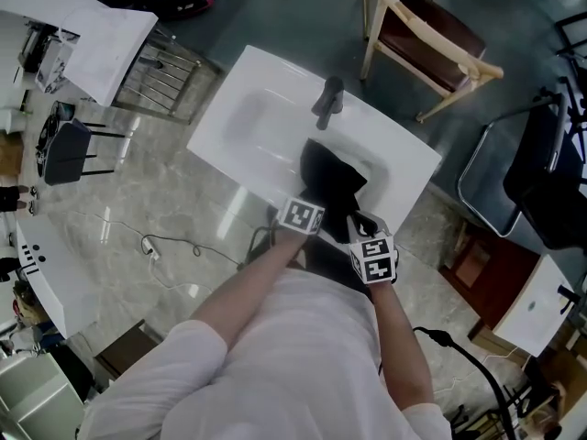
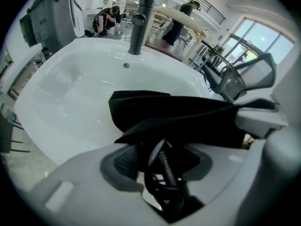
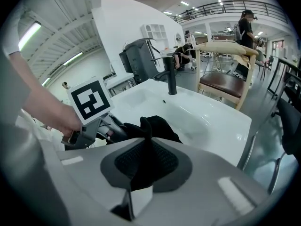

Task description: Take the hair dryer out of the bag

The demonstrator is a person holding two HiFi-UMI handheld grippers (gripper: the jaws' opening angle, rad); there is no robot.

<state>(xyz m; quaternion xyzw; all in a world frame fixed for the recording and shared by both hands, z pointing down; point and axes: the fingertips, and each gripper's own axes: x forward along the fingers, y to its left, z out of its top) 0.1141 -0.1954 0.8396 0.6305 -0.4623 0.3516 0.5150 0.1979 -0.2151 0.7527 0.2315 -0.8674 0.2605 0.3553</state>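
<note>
A black bag (image 1: 332, 180) lies slumped on the front rim of a white sink (image 1: 240, 99). In the left gripper view the bag (image 2: 188, 117) spreads just beyond the jaws, and a loop of black cord (image 2: 164, 168) stands between the pads. My left gripper (image 2: 160, 166) is open around that cord and a fold of the bag. I cannot see the pads pressing on either. My right gripper (image 3: 146, 166) is shut on a pinched-up fold of the bag (image 3: 157, 126), to the right of the left gripper (image 1: 319, 223). The hair dryer's body is hidden.
A black faucet (image 1: 328, 102) stands at the sink's back edge. A wooden chair (image 1: 431, 44) is beyond the sink, and a black chair (image 1: 541, 172) is at the right. A cable (image 1: 165, 246) trails on the marble floor at the left. People stand in the far background.
</note>
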